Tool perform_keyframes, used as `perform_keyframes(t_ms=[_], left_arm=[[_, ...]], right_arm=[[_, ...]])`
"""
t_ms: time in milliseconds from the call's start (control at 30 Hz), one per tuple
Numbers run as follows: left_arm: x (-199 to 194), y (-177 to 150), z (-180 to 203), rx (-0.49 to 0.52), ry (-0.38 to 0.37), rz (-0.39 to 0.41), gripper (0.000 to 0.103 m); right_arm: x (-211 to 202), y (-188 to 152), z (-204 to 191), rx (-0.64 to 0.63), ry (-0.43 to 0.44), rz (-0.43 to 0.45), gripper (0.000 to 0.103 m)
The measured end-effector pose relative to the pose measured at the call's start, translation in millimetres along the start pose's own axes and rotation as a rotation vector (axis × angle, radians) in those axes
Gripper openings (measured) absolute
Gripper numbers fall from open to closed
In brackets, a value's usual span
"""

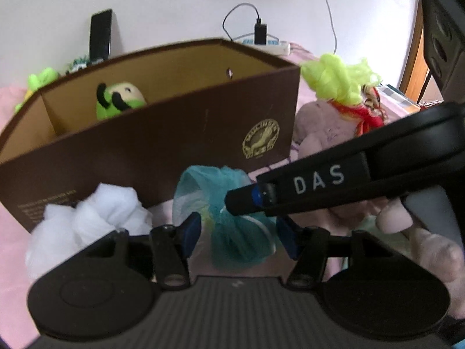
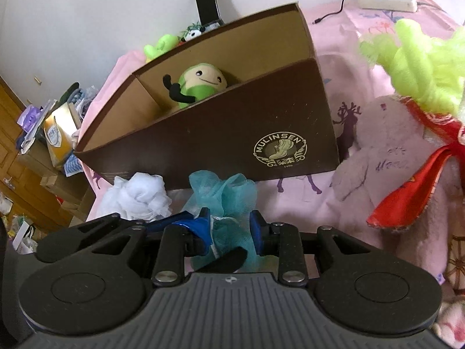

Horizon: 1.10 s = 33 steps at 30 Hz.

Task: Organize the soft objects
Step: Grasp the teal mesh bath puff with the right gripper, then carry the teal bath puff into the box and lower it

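A teal mesh bath puff (image 1: 238,232) (image 2: 223,192) lies on the pink sheet in front of a brown cardboard box (image 1: 174,145) (image 2: 232,133). My left gripper (image 1: 241,235) is open and straddles the puff, its blue pads just off each side. My right gripper (image 2: 229,226) is shut on the puff, with mesh squeezed between its blue pads. In the left wrist view it comes in from the right, tips (image 1: 232,203) against the puff's top. A white mesh puff (image 1: 87,218) (image 2: 139,195) lies to the left. A green plush toy (image 1: 116,101) (image 2: 200,84) sits inside the box.
A pink plush doll (image 2: 392,157) with lime yarn hair (image 1: 337,78) and a red scarf lies right of the box. Behind stand a black phone (image 1: 100,35), a power strip (image 2: 386,0) with cables, and small green toys (image 2: 159,45). A hand (image 1: 421,238) holds the right gripper.
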<state>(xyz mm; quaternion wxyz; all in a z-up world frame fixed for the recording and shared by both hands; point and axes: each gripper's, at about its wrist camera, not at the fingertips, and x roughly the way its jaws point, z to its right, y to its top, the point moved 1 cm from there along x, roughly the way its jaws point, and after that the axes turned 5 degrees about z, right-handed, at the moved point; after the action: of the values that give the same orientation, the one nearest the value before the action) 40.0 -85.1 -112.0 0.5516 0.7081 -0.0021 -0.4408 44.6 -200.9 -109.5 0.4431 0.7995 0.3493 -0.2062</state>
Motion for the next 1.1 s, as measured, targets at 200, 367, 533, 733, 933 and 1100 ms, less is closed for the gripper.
perform_keyframes(t_ms=[200, 367, 533, 733, 933, 1100], left_arm=[[12, -1, 2, -0.010, -0.010, -0.008, 0.065], [16, -2, 4, -0.022, -0.039, -0.009, 0.049], [18, -2, 8, -0.013, -0.026, -0.004, 0.047], [3, 3, 15, 0.003, -0.015, 0.021, 0.045], [-29, 12, 26, 0.030, -0.015, 0.096, 0.045], [-57, 25, 36, 0.066, -0.003, 0.180, 0.045]], right_arm=[[9, 0, 8, 0.058, 0.022, -0.022, 0.016], [11, 1, 14, 0.099, 0.060, -0.045, 0.017], [10, -2, 17, 0.106, 0.084, -0.055, 0.015], [-8, 0, 12, 0.064, 0.104, -0.017, 0.011], [-43, 2, 3, 0.032, 0.122, 0.058, 0.011], [-73, 11, -14, -0.026, 0.127, 0.148, 0.011]])
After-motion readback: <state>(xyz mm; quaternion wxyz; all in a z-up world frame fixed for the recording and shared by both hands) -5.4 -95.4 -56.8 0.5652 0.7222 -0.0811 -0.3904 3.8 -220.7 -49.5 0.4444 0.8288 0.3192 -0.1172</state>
